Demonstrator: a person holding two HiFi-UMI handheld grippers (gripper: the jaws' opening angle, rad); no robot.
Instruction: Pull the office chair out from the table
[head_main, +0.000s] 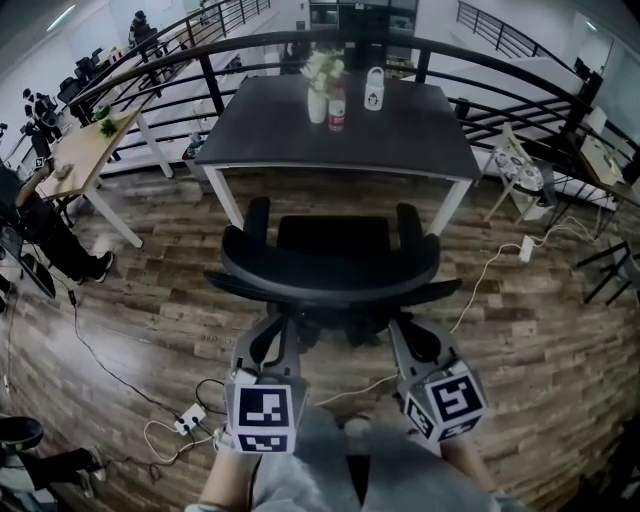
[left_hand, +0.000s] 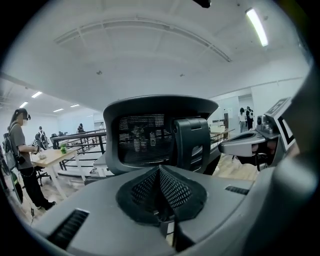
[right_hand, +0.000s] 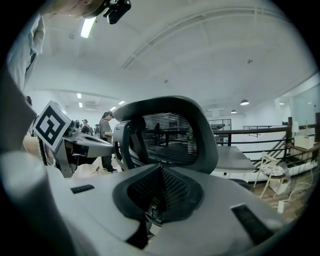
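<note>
The black office chair (head_main: 330, 262) stands on the wooden floor just in front of the dark table (head_main: 270, 135), its mesh back toward me and its seat facing the table. My left gripper (head_main: 264, 338) sits low behind the left side of the chair's back, and my right gripper (head_main: 408, 335) behind the right side. In the left gripper view the jaws (left_hand: 160, 170) are shut with nothing between them, and the chair's back (left_hand: 145, 140) rises just ahead. The right gripper (right_hand: 161, 167) looks the same, shut and empty before the mesh back (right_hand: 170, 135).
On the table's far side stand a flower vase (head_main: 320, 85), a red-labelled bottle (head_main: 338, 108) and a white bottle (head_main: 374, 88). A black railing (head_main: 520, 60) curves behind. A power strip (head_main: 188, 420) and cables lie on the floor at left. A person (head_main: 40, 230) stands by a wooden desk (head_main: 85, 150).
</note>
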